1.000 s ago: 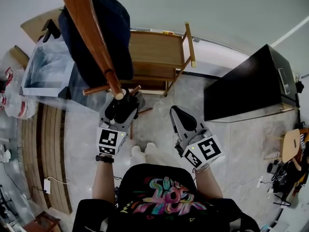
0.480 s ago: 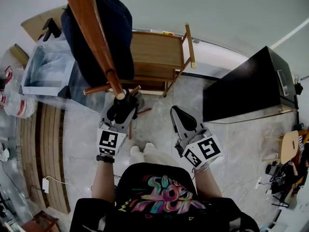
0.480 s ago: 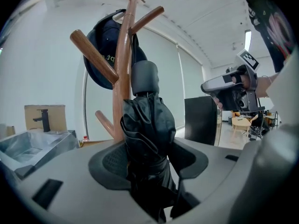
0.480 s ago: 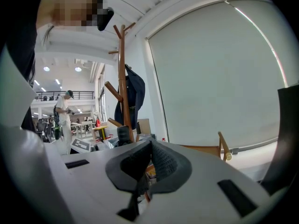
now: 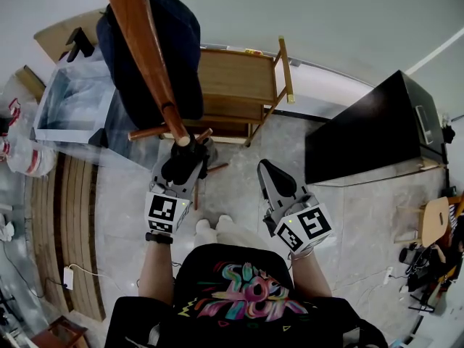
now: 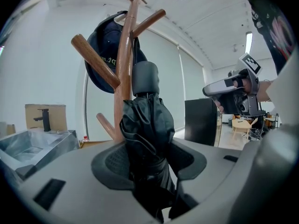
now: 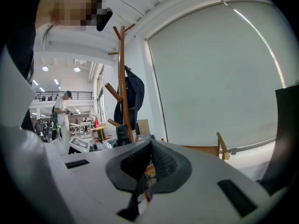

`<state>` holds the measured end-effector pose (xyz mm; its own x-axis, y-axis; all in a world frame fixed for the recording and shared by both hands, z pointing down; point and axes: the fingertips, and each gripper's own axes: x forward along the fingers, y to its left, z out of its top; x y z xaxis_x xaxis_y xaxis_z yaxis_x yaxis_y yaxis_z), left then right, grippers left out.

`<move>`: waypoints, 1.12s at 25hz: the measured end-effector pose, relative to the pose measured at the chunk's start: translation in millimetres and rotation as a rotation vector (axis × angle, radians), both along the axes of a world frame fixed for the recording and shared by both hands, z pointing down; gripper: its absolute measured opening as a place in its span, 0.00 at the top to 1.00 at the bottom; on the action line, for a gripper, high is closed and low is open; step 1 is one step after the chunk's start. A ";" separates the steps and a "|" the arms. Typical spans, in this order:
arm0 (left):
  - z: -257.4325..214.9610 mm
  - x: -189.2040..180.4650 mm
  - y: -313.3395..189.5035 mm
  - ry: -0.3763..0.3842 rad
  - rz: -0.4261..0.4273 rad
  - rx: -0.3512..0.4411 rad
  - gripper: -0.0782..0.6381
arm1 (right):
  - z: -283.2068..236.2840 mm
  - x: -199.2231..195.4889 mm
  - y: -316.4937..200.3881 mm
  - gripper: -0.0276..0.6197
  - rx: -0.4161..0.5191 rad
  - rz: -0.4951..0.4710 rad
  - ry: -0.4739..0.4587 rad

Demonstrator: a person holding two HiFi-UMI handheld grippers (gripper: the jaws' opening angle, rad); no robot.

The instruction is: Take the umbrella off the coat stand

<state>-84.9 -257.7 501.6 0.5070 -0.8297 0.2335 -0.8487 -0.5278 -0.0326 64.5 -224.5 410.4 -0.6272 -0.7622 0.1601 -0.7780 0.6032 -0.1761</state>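
Left gripper [image 5: 183, 167], jaws closing on the folded black umbrella [image 6: 147, 125], pads meeting its fabric; the umbrella hangs upright against the trunk of the coat stand [image 5: 141, 42]. Right gripper [image 5: 267, 171] idle alongside, jaws together, empty. Best practice: let the grip firm fully, then lift clear of the stand before drawing back

Navy garment [image 5: 156, 56] hanging; wood chair [image 5: 235, 75] behind; blk cabinet [image 5: 370, 129] rt; steel sink [image 6: 56, 146], cardboard box [image 6: 44, 118] lt.
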 end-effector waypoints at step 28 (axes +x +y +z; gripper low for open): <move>-65.4 7.4 41.4 -0.006 -0.010 0.041 0.58 | -35.5 14.2 26.2 0.93 0.074 0.004 -0.040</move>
<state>-77.6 -216.2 436.2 0.4975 -0.8436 0.2019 -0.8535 -0.5176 -0.0594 78.7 -198.3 374.9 -0.6288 -0.7736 0.0783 -0.7737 0.6126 -0.1616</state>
